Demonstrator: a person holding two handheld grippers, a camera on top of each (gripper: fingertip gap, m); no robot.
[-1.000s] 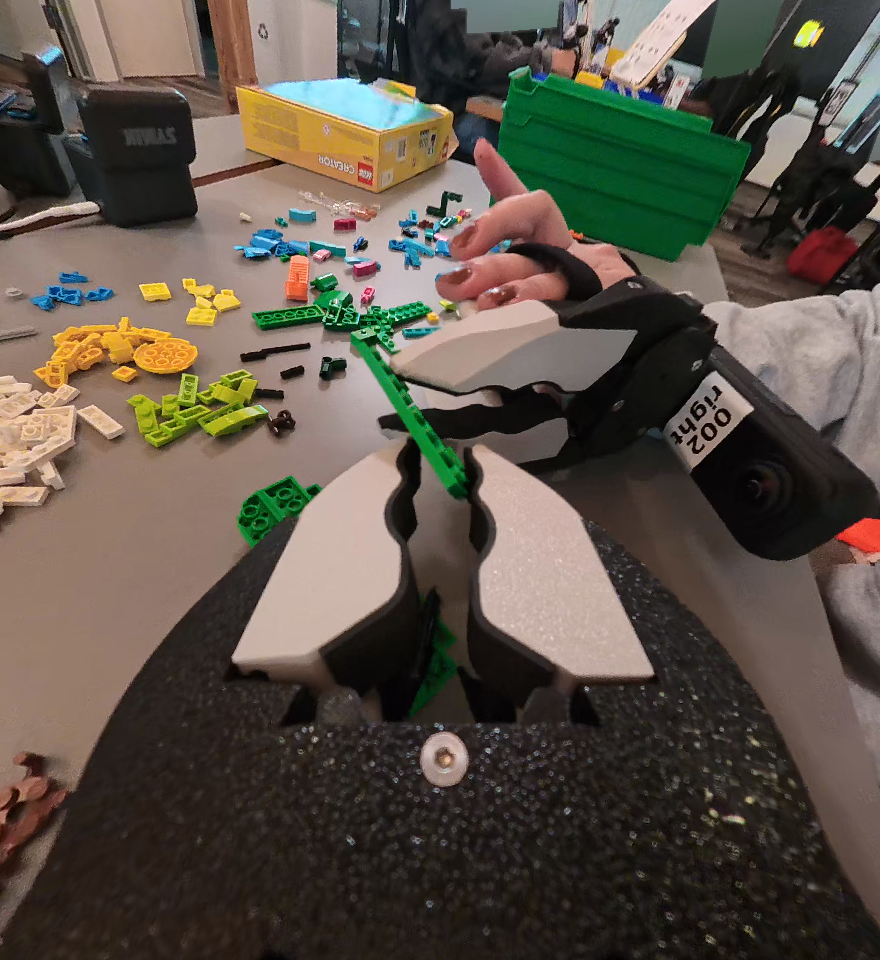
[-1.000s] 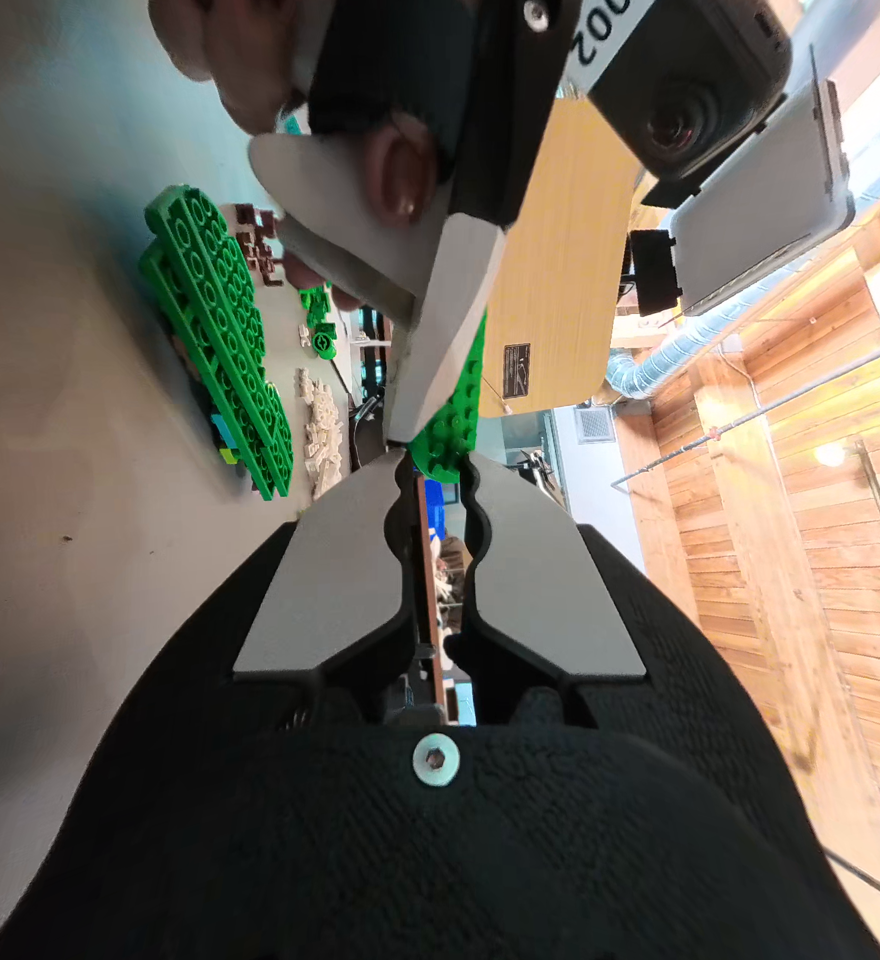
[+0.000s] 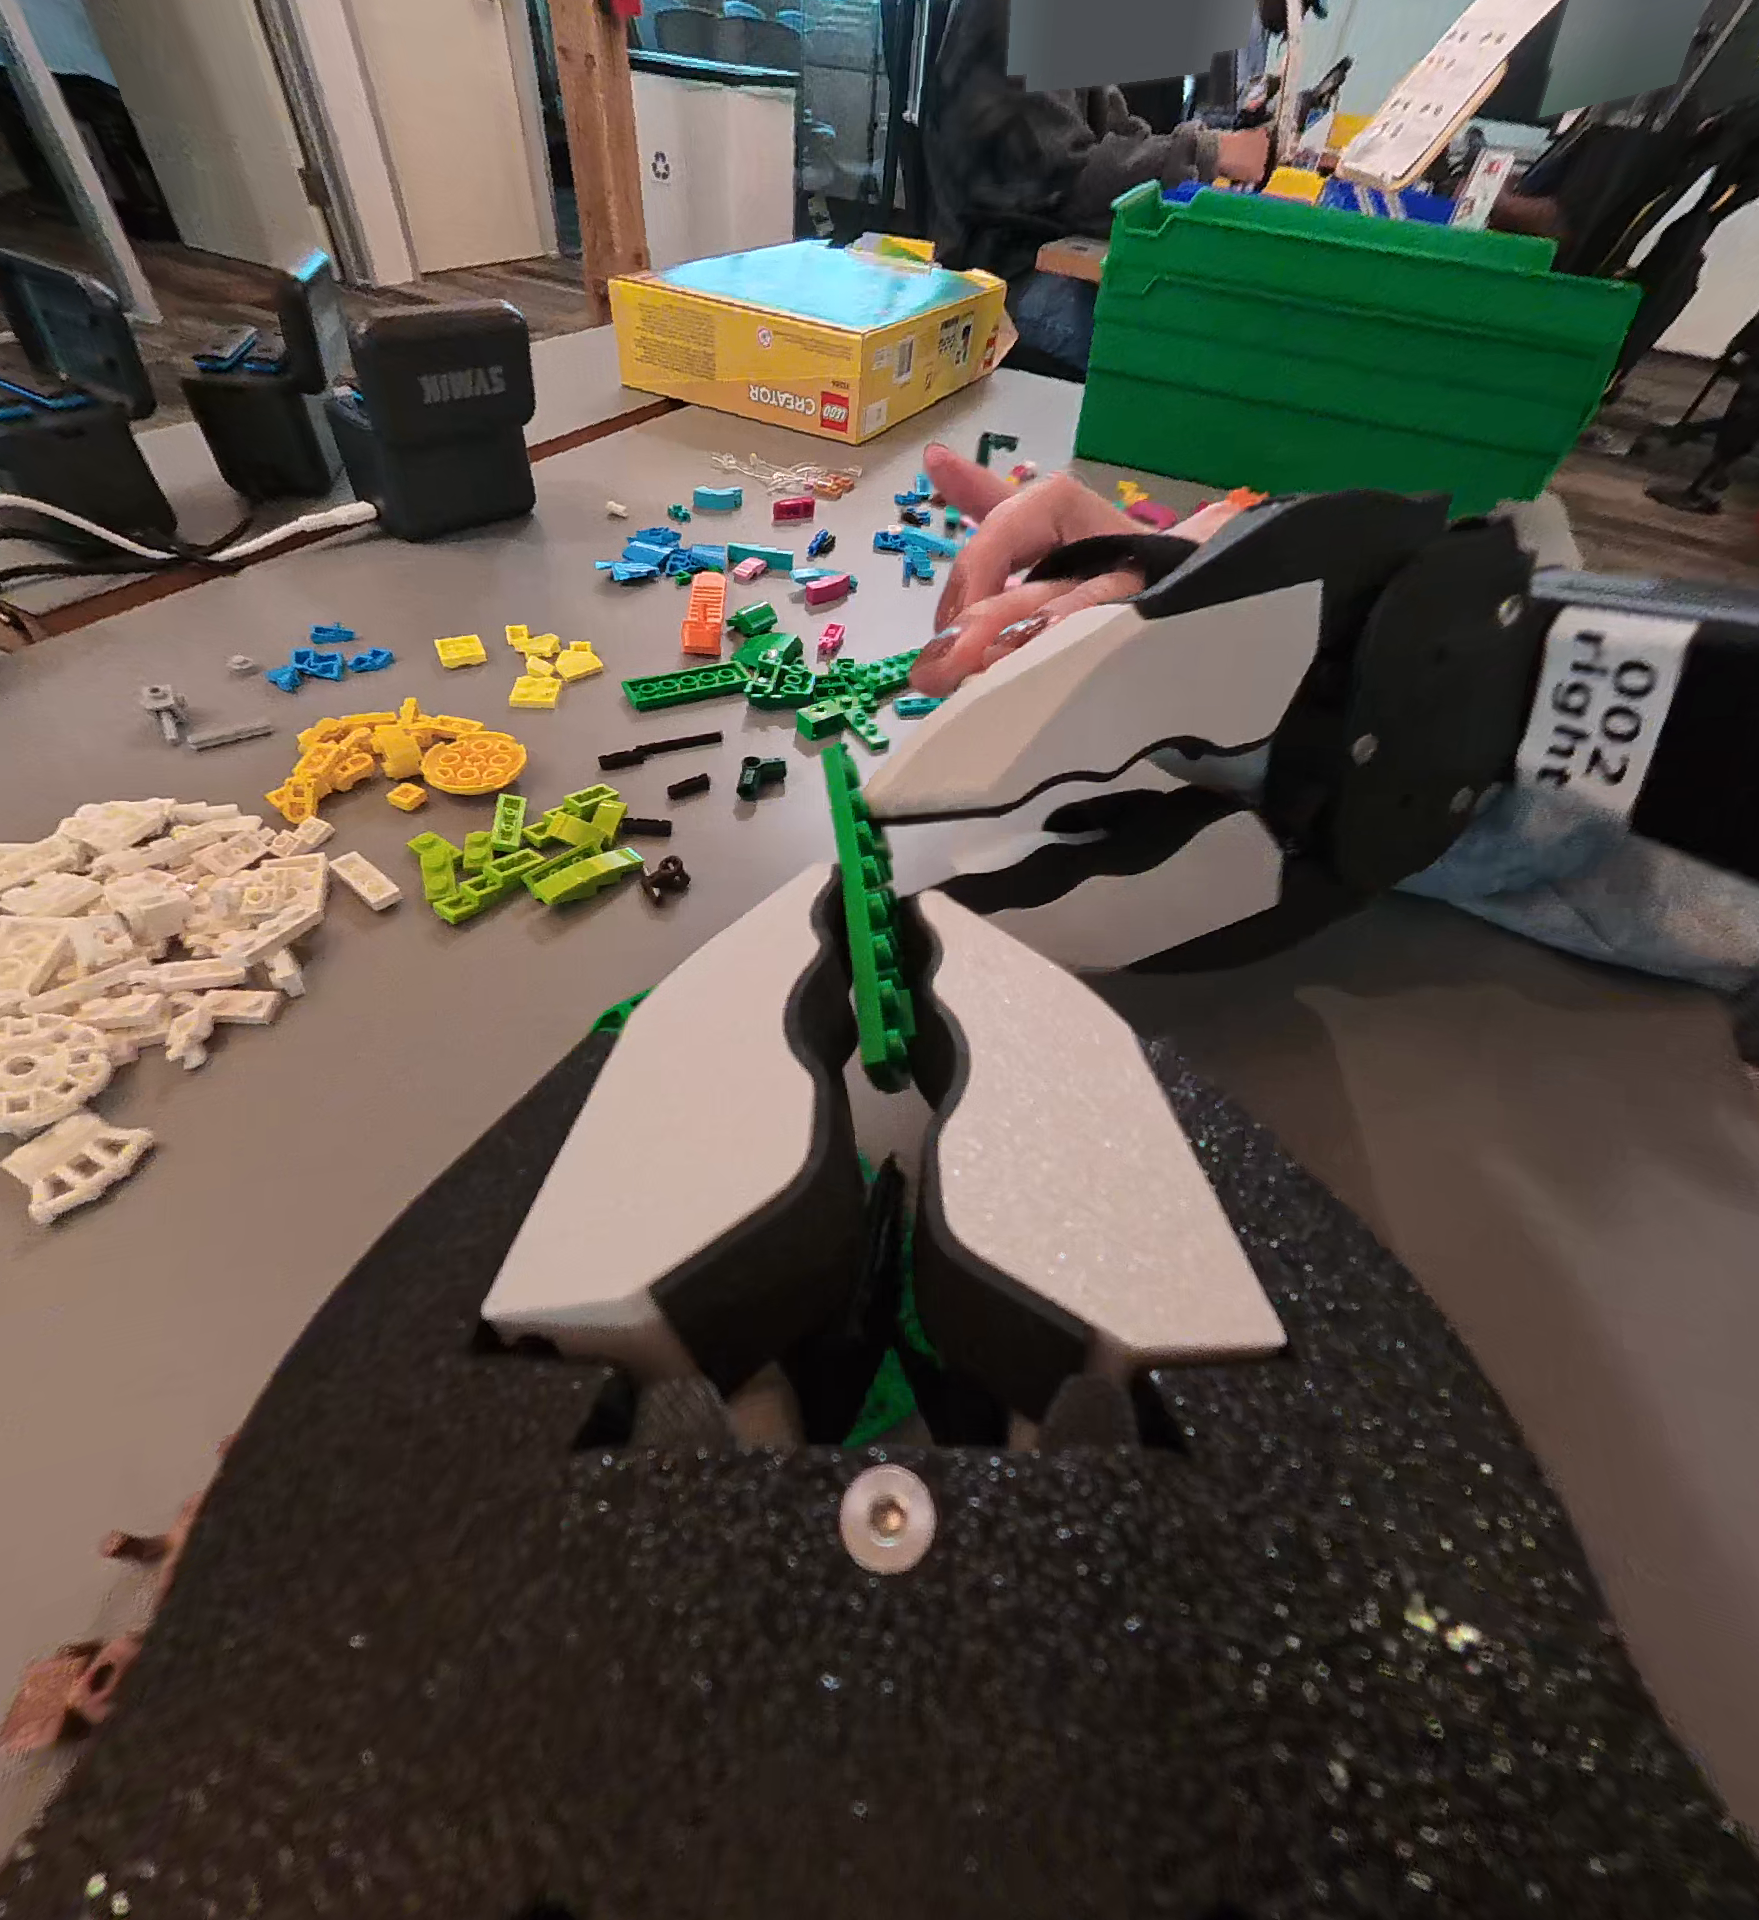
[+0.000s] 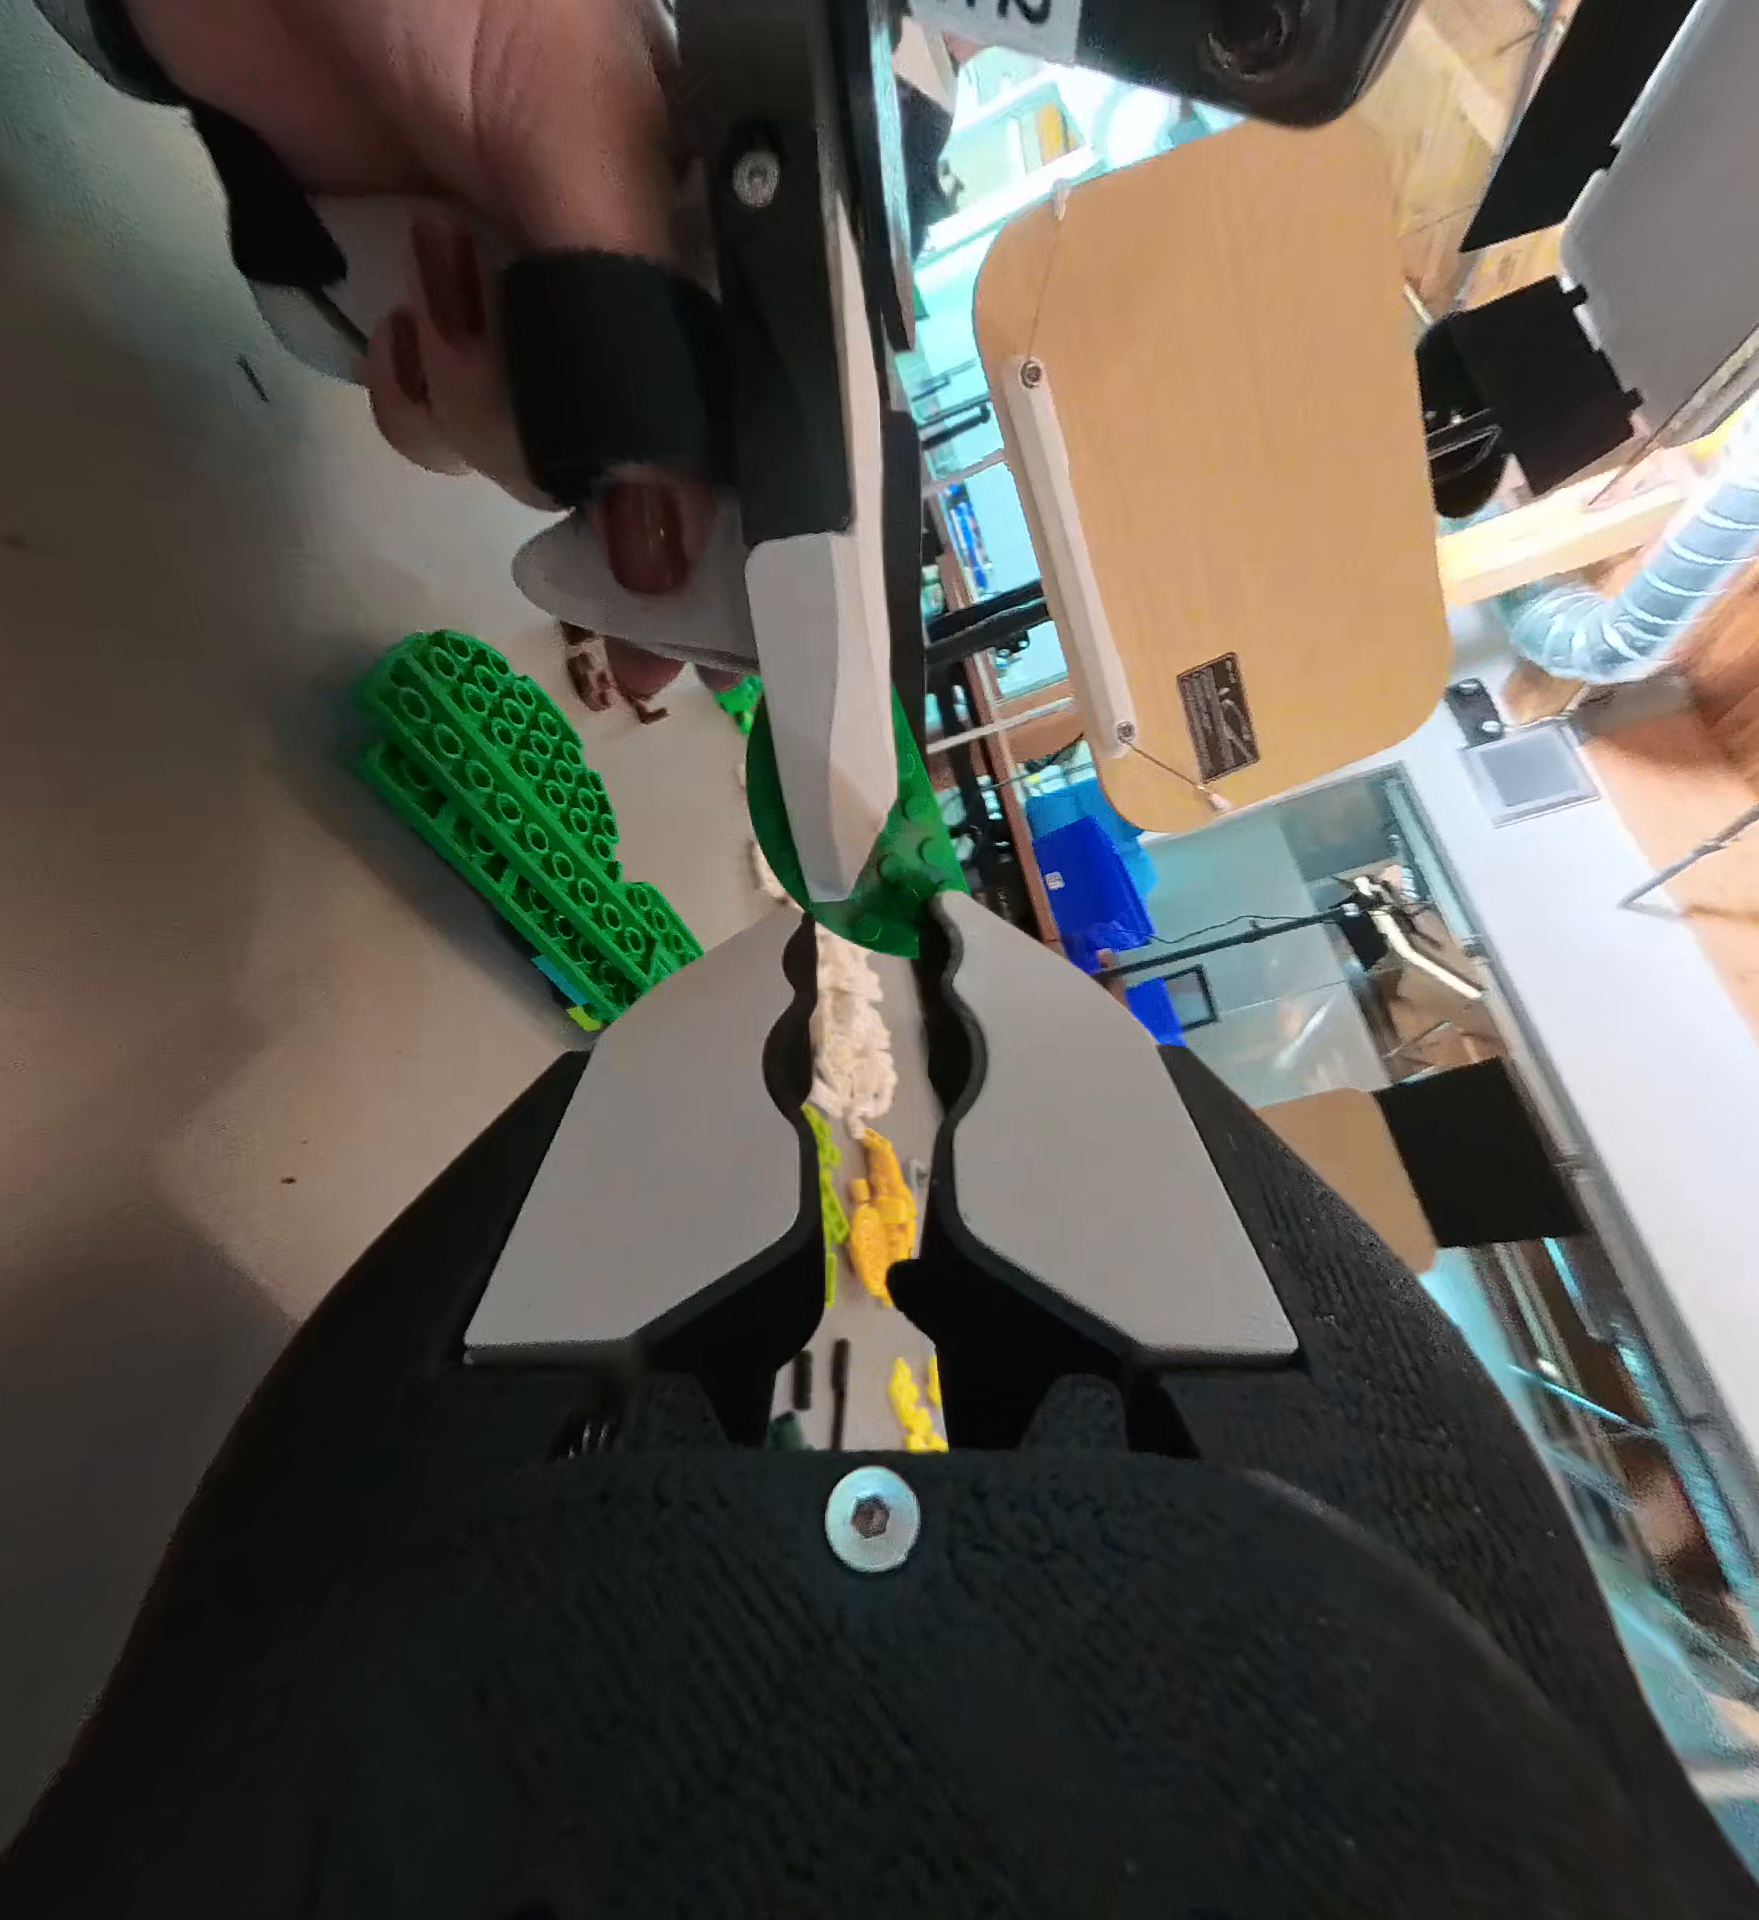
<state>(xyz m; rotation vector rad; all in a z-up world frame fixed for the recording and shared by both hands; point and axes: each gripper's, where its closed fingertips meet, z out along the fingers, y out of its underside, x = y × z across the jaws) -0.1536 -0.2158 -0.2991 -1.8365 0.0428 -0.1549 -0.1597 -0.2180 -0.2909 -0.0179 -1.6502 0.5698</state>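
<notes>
Table (image 3: 231,1195) is lying under both my tongs; my left gripper (image 3: 870,925) is clamping the green plate (image 3: 867,935) edge-on, long axis pointing away, while my right gripper (image 3: 880,821) is pinching its studded side.

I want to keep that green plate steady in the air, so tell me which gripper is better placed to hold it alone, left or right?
Probably left: the left gripper clamps the green plate deep along its length, while the right gripper meets it only at the fingertips.

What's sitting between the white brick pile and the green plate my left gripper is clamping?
In the left wrist view, a lime-green brick cluster lies between the white pile and the clamped green plate.
</notes>
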